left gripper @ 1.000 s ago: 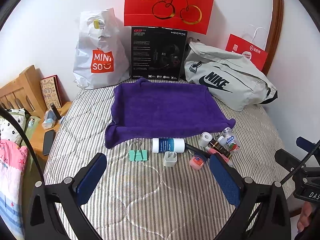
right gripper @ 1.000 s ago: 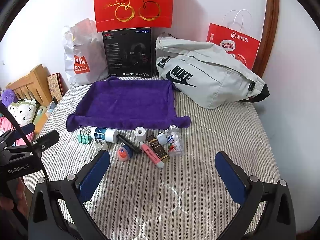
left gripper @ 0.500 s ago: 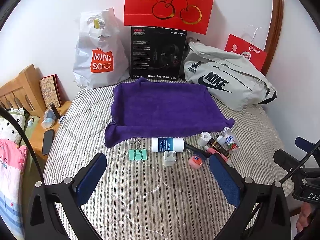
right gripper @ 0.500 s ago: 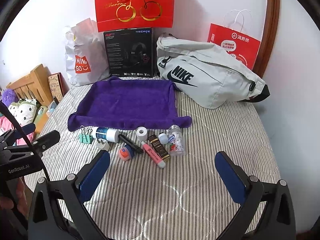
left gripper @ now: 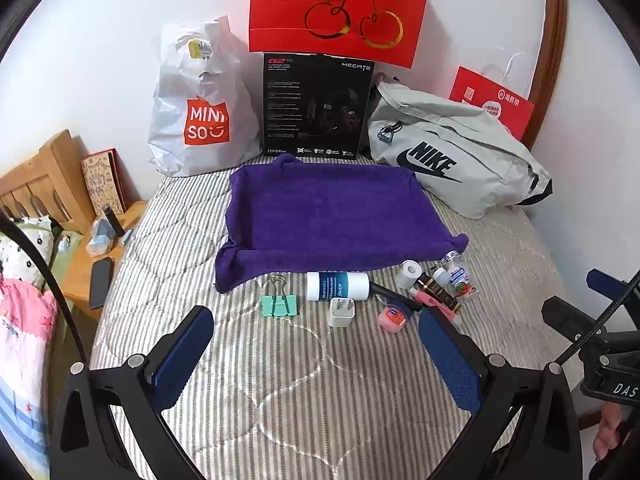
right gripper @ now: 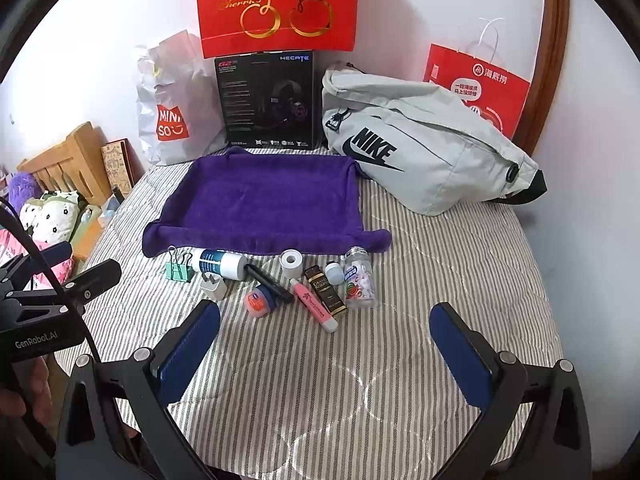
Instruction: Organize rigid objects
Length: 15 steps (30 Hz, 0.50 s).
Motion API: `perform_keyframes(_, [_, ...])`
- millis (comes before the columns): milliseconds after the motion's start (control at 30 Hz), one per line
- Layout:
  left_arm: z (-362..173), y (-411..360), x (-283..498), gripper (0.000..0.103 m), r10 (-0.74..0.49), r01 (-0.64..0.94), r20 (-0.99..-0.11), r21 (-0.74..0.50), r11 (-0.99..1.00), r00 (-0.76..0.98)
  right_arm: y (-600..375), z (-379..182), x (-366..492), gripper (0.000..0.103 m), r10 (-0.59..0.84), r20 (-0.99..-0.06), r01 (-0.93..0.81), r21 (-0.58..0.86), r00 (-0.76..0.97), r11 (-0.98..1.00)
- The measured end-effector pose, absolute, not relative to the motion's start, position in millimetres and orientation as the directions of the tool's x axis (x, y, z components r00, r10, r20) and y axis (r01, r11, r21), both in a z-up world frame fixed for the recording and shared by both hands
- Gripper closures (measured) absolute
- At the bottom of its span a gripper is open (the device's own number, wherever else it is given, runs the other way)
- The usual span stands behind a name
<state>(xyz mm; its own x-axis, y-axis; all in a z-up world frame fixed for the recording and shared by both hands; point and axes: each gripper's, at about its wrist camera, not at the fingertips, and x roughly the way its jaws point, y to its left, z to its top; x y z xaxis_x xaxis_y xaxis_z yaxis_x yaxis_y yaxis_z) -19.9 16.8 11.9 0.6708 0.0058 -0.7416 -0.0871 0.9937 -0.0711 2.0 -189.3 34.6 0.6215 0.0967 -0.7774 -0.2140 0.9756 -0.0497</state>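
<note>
On the striped bed [left gripper: 320,380], in front of the purple towel [left gripper: 332,216], your small things lie in a row: green binder clip [left gripper: 279,305], white tube [left gripper: 338,286], white charger plug [left gripper: 341,312], pink balm tin [left gripper: 393,316]. In the left wrist view your left tool's right pad [left gripper: 448,356] covers part of the pink stick [right gripper: 314,306] and the dark box [right gripper: 325,290]; labels there are too small to read. Your left tool [left gripper: 316,356] hovers low over the bed, jaws spread wide, holding nothing. Your right tool [right gripper: 324,354] hangs likewise, wide apart and empty, short of the clear bottle [right gripper: 360,282].
</note>
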Motion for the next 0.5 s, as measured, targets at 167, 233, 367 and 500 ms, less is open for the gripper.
perform_keyframes(167, [18, 15, -19, 0.0, 0.017, -0.085, -0.738, -0.054, 0.995, 0.674, -193, 39, 2, 0.0, 0.101, -0.774, -0.212, -0.043, 0.625, 0.976])
perform_keyframes(233, [21, 15, -20, 0.0, 0.015, -0.083, -0.734, -0.057, 0.995, 0.679, -194, 39, 2, 0.0, 0.096, -0.775, -0.207, -0.046, 0.625, 0.977])
perform_keyframes(367, [27, 18, -19, 0.0, 0.022, -0.086, -0.735, -0.05, 0.995, 0.677, -196, 41, 1, 0.0, 0.1, -0.773, -0.207, -0.042, 0.627, 0.977])
perform_keyframes(500, [30, 19, -18, 0.0, 0.021, -0.088, -0.735, -0.054, 0.995, 0.678, -197, 42, 2, 0.0, 0.098, -0.773, -0.202, -0.039, 0.627, 0.979])
